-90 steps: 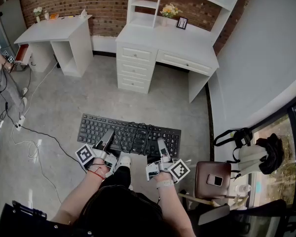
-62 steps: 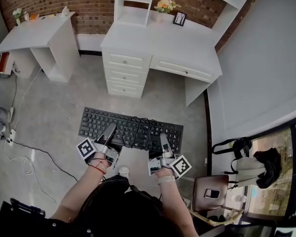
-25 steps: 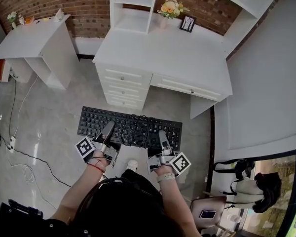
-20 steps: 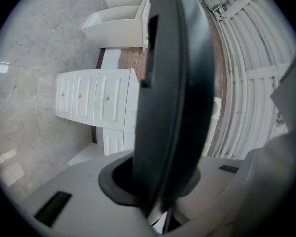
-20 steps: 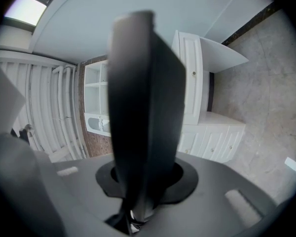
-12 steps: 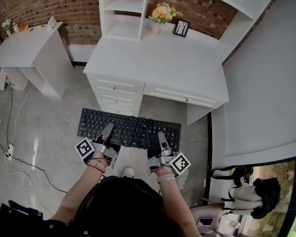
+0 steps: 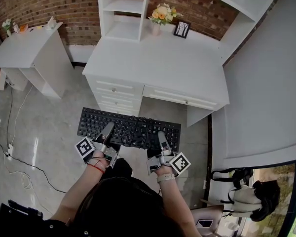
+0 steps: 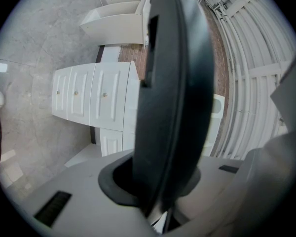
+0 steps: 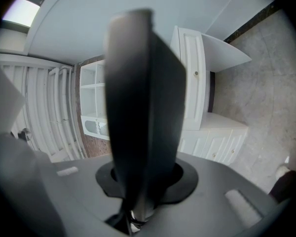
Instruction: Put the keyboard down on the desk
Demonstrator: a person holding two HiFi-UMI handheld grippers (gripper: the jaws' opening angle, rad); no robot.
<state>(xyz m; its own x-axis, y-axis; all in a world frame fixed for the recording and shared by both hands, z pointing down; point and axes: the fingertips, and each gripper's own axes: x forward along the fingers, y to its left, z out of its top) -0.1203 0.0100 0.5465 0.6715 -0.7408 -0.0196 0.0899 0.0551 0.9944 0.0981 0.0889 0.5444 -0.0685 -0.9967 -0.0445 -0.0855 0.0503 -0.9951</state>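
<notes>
A black keyboard (image 7: 128,130) hangs level in the air above the floor, just in front of the white desk (image 7: 163,68). My left gripper (image 7: 108,132) is shut on the keyboard's near edge left of its middle. At the near edge further right, my right gripper (image 7: 161,139) is shut on it too. In the left gripper view the keyboard (image 8: 170,98) stands edge-on as a dark slab between the jaws, with the desk's drawers (image 8: 91,100) behind. The right gripper view has the same dark slab of the keyboard (image 9: 138,112) and the desk (image 9: 197,78) beyond it.
On the desk's back edge stand a vase of flowers (image 7: 160,16) and a small picture frame (image 7: 181,28), under white shelves (image 7: 126,6). A second white table (image 7: 27,46) stands at the left. A cable (image 7: 10,157) lies on the floor at left. A bag (image 7: 246,191) sits low right.
The desk has come nearer in the head view over the earlier frames. Both grippers keep the same hold on the keyboard, and in the last half second almost nothing shifts.
</notes>
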